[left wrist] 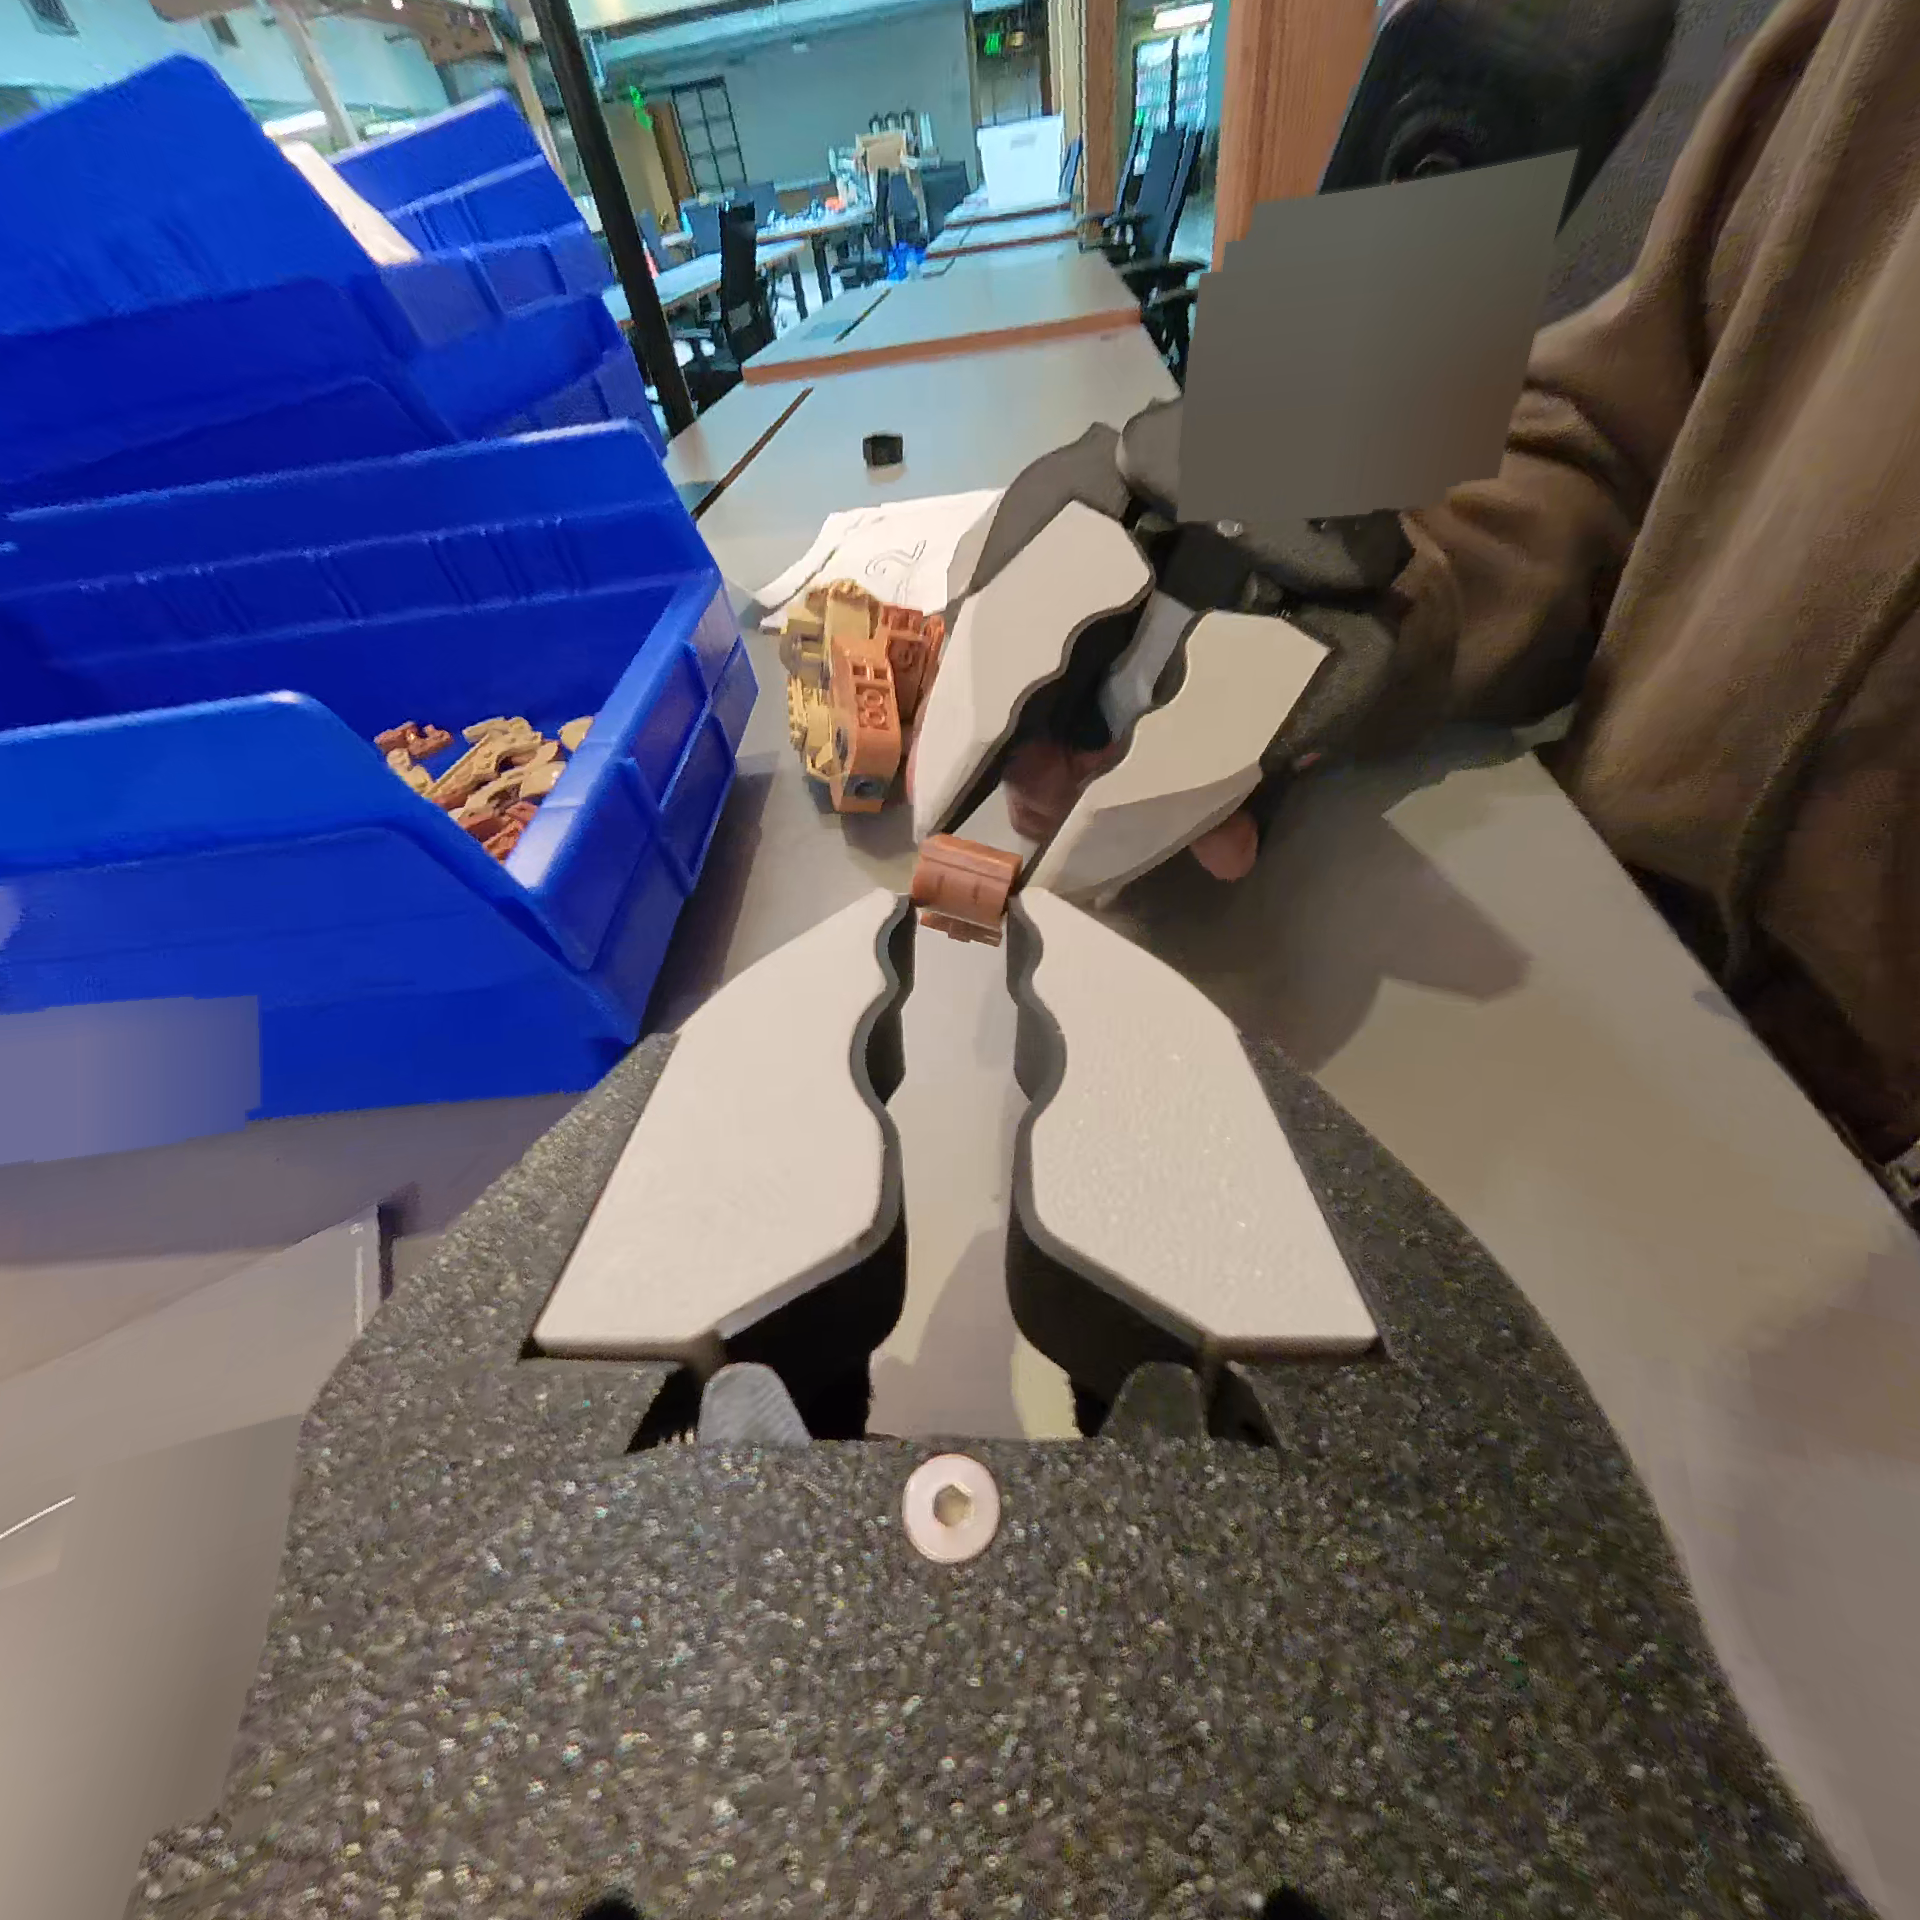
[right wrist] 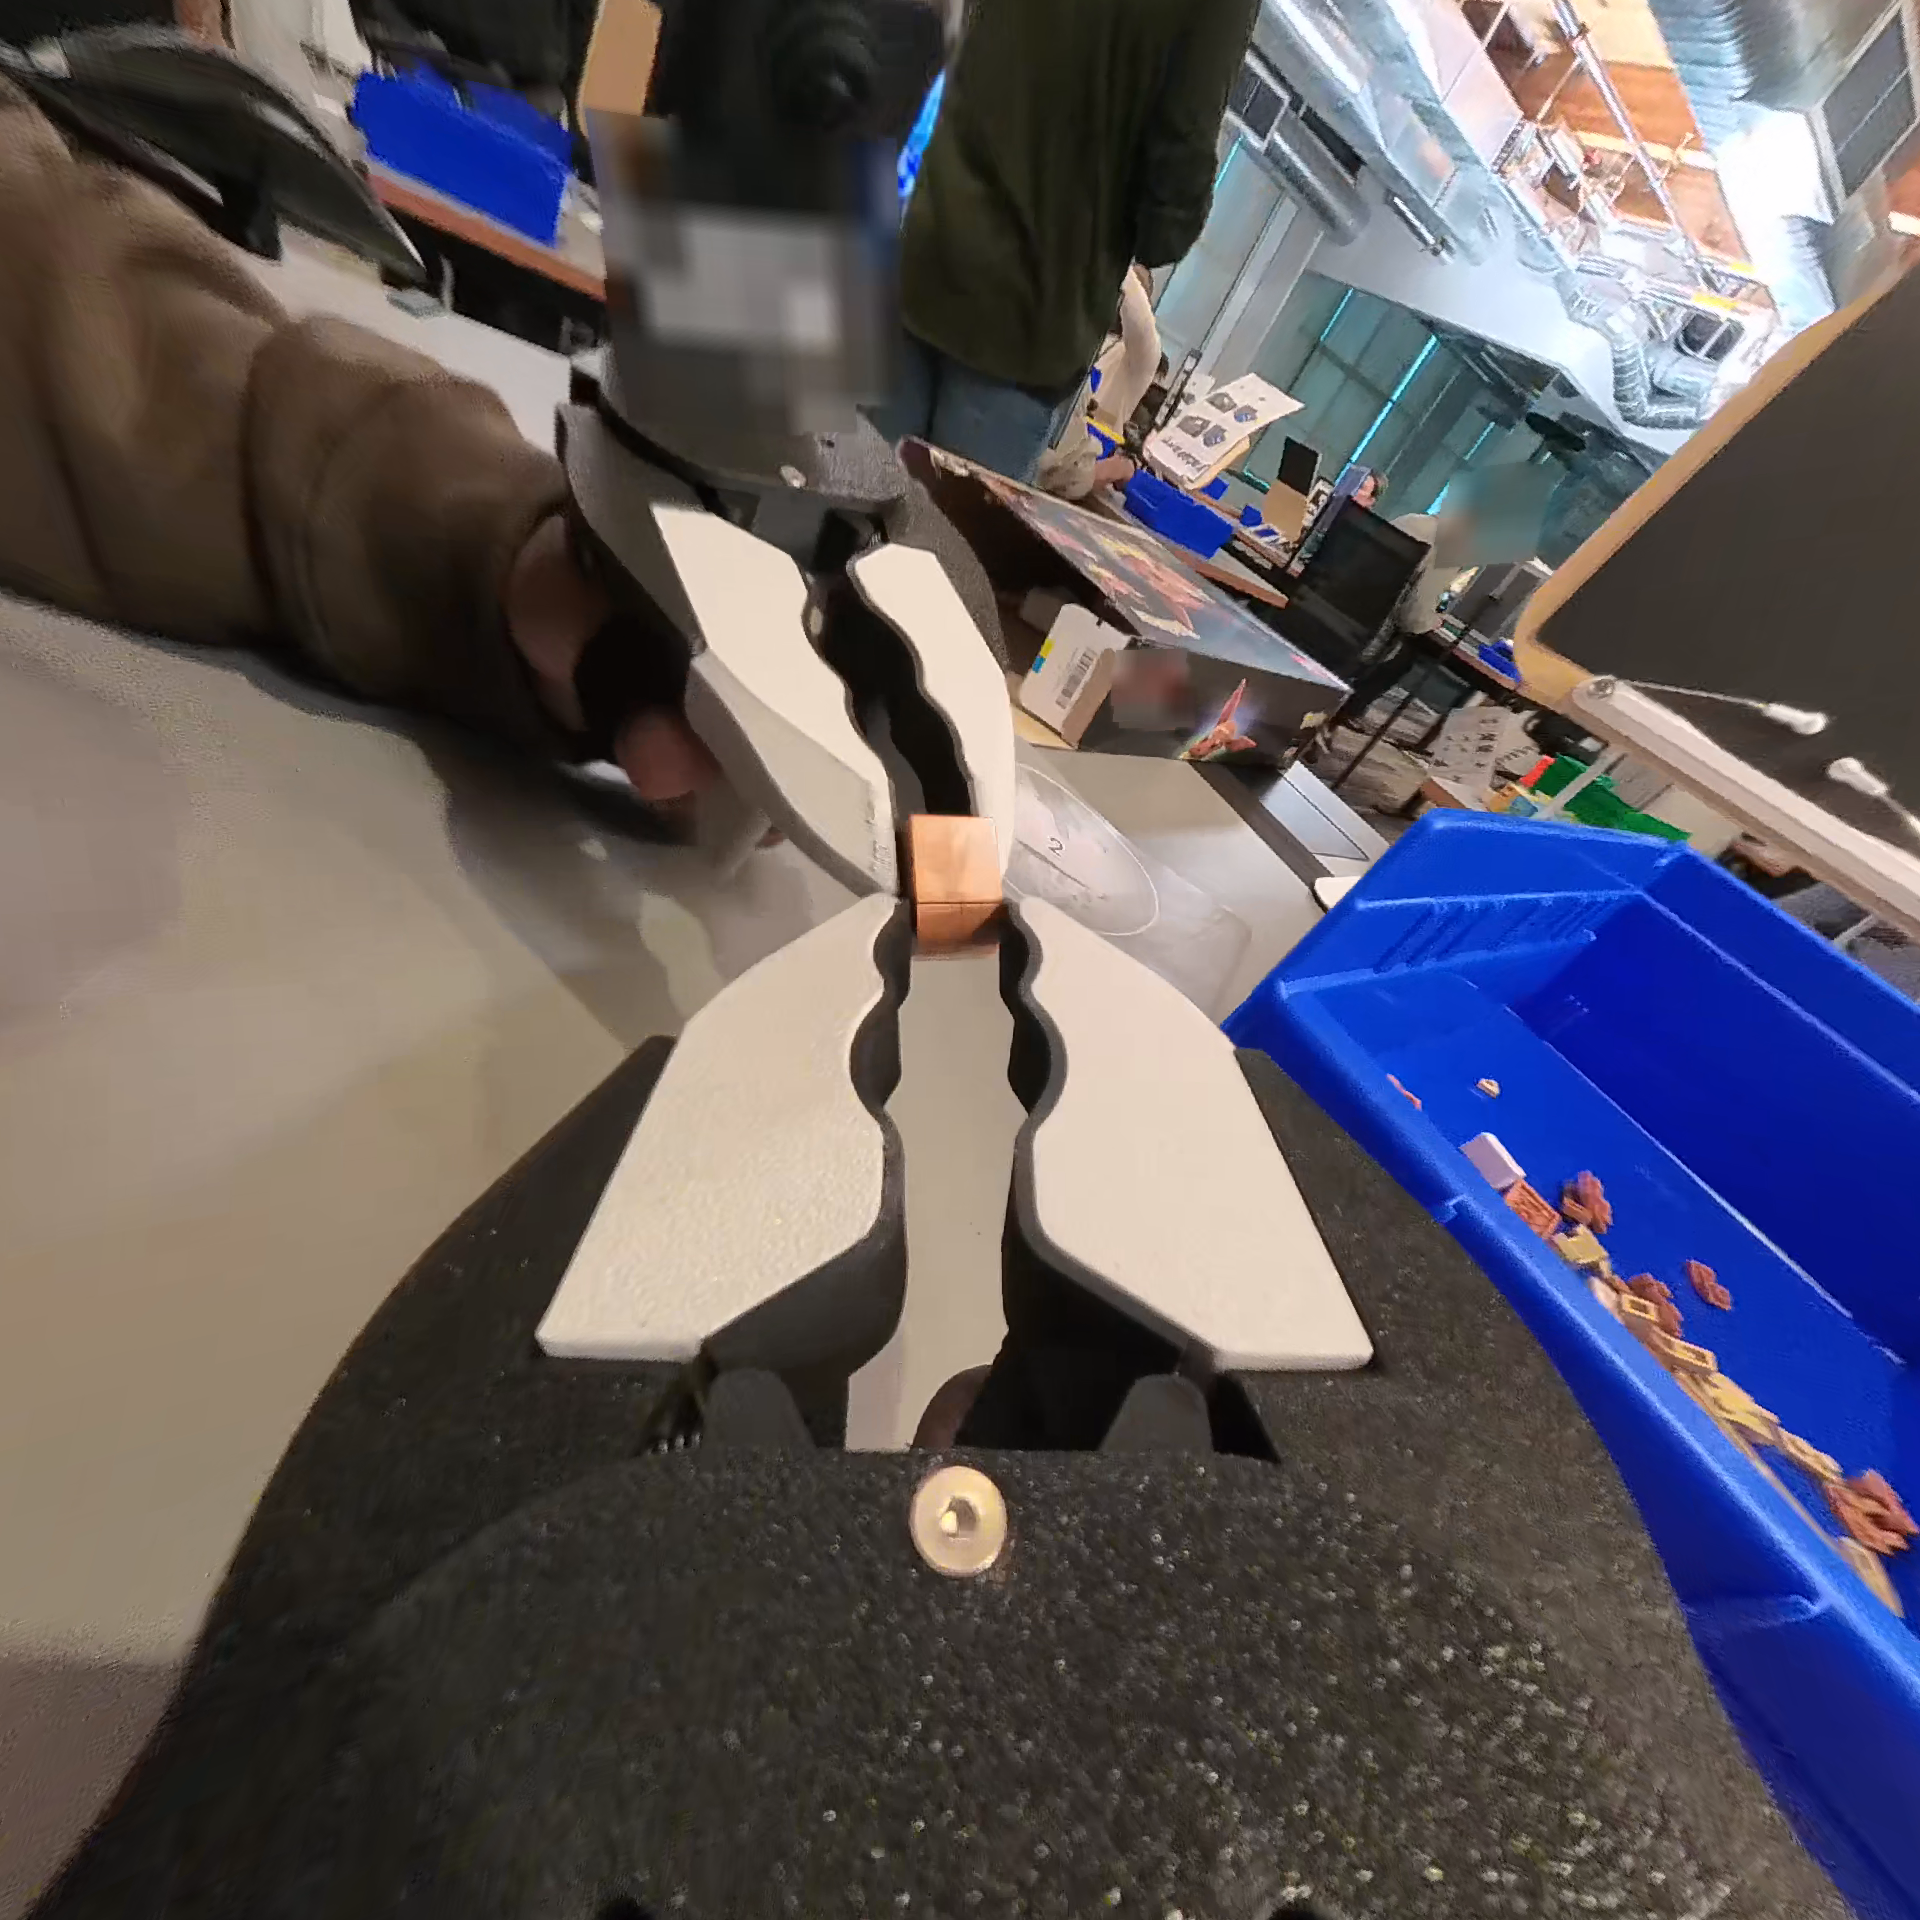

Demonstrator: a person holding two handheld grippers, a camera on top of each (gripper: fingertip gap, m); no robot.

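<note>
A small brown brick piece (left wrist: pixel 966 878) hangs above the grey table (left wrist: pixel 1455 1039), pinched from two sides. My left gripper (left wrist: pixel 961 920) is shut on its near end. My right gripper (left wrist: pixel 987 847) faces it tip to tip and is shut on the far end. In the right wrist view the same brown piece (right wrist: pixel 951 883) shows a seam across its middle. There my right gripper (right wrist: pixel 951 935) clamps the near half, and the left gripper (right wrist: pixel 935 842) clamps the far half. A gloved hand (left wrist: pixel 1340 686) holds the right gripper.
Blue bins (left wrist: pixel 582 852) with brown and tan bricks stand at the left. A heap of brown and tan bricks (left wrist: pixel 862 696) lies on the table by a white paper (left wrist: pixel 904 540). Another blue bin (right wrist: pixel 1558 1039) with several bricks is at the right. A clear plastic lid (right wrist: pixel 1091 862) lies behind. Less than 4 cm separates the two grippers' tips.
</note>
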